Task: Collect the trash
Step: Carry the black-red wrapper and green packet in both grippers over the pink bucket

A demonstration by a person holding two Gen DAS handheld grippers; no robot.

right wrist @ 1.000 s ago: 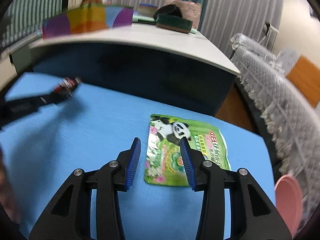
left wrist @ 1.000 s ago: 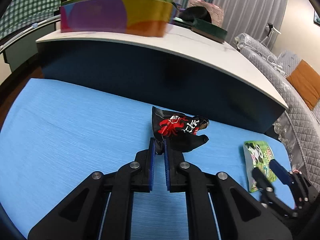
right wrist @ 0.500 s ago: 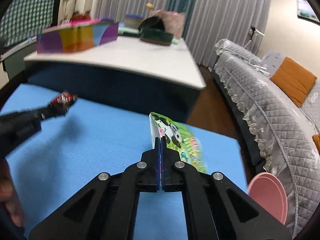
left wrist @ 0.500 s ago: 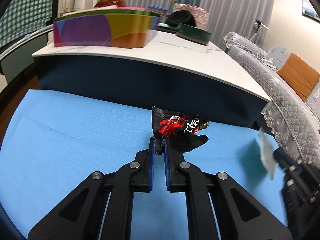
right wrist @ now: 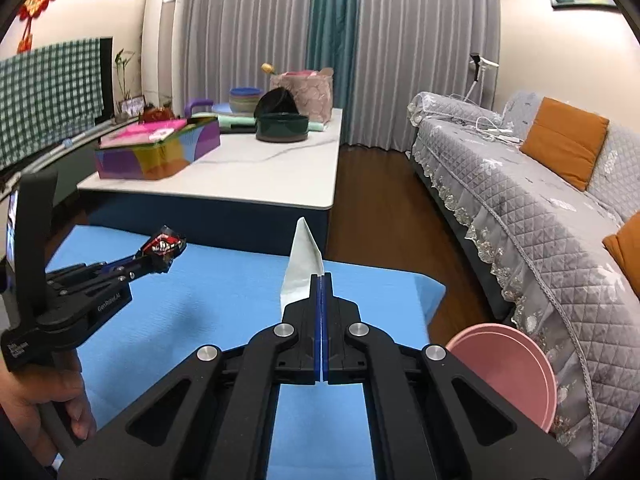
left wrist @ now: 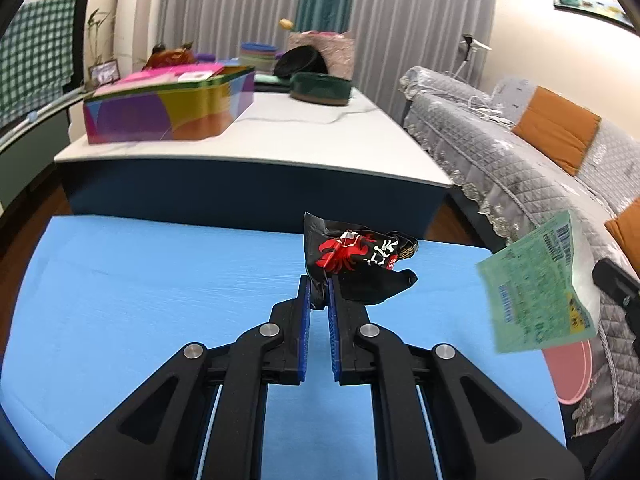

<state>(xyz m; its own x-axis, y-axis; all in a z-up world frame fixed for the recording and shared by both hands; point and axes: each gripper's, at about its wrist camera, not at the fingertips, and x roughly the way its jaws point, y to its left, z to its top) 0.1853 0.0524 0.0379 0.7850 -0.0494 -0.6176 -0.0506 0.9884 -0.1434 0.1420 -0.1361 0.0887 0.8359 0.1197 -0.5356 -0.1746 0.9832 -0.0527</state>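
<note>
Left gripper (left wrist: pixel 319 294) clenched on the black wrapper (left wrist: pixel 356 266), held clear above the blue mat (left wrist: pixel 160 280). Right gripper (right wrist: pixel 322 292) clamped flat on the green pouch (left wrist: pixel 540 288), which sticks up edge-on from its jaws, long axis roughly along the fingers. Both pieces are off the mat. Pink bin (right wrist: pixel 516 364) sits low on the right, past the mat's right edge by the sofa (right wrist: pixel 520 208). Right gripper is nearer, so I'd drop the pouch first; the left has to cross the whole mat rightward.
</note>
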